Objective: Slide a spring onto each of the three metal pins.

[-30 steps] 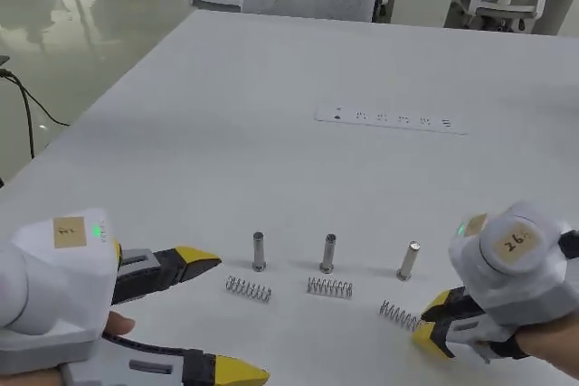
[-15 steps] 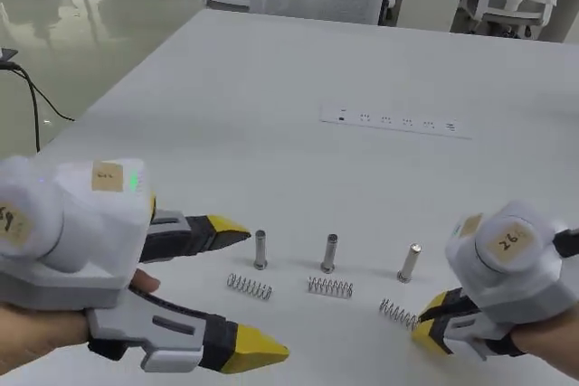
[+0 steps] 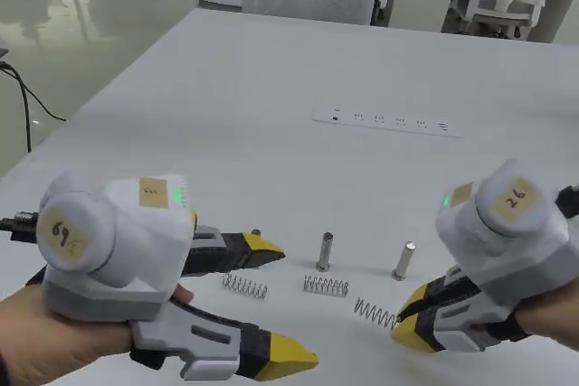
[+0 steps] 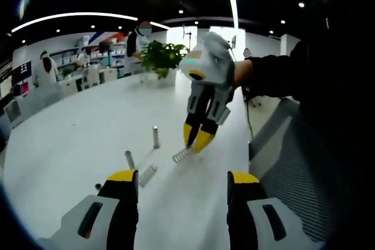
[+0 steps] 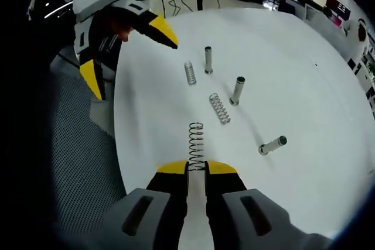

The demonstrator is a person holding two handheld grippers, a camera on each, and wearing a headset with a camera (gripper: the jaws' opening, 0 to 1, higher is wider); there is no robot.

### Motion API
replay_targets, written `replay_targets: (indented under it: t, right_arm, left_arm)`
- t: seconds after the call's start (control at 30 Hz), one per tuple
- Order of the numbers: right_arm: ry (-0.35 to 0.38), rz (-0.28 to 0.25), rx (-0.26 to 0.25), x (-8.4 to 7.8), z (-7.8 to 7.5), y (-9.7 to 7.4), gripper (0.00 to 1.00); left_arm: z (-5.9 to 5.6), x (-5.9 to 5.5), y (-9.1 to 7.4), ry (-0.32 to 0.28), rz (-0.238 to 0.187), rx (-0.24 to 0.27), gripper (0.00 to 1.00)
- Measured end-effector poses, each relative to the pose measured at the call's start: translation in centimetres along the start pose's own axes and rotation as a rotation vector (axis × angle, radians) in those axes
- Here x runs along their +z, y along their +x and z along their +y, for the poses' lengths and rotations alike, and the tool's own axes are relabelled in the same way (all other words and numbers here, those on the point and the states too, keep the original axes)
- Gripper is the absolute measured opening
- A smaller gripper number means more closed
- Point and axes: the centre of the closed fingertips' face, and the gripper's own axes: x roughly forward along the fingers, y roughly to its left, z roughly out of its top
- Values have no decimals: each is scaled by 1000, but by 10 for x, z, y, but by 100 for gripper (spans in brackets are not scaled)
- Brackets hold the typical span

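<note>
Right gripper (image 5: 196, 168): yellow tips pinched on held spring (image 5: 196, 140)
Held spring: runs straight ahead from the fingertips
Loose springs (image 5: 218, 108): two, farther ahead
Pins (image 5: 237, 90): three, ahead-right
Left gripper (image 5: 129, 55): ahead-left, jaws apart

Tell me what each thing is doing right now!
left gripper: open, empty
right gripper: shut on right spring
right spring: one end pinched
middle spring: lying loose on table
left spring: lying loose on table
left pin: standing, bare
middle pin: standing, bare
right pin: standing, bare
</note>
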Motion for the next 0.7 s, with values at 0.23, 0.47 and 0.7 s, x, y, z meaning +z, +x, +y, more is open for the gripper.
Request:
replay_targets:
  t: [0.23, 0.47, 0.7]
  right_arm:
    - [-80, 1, 56, 22, 20, -5, 8]
    - [-171, 25, 84, 33, 34, -8, 8]
    - [-223, 52, 104, 37, 42, -8, 8]
  left_arm:
    - [-4, 1, 1, 13, -31, -22, 39]
    - [-12, -2, 6, 77, -19, -55, 26]
    - [-17, -2, 9, 143, -18, -75, 16]
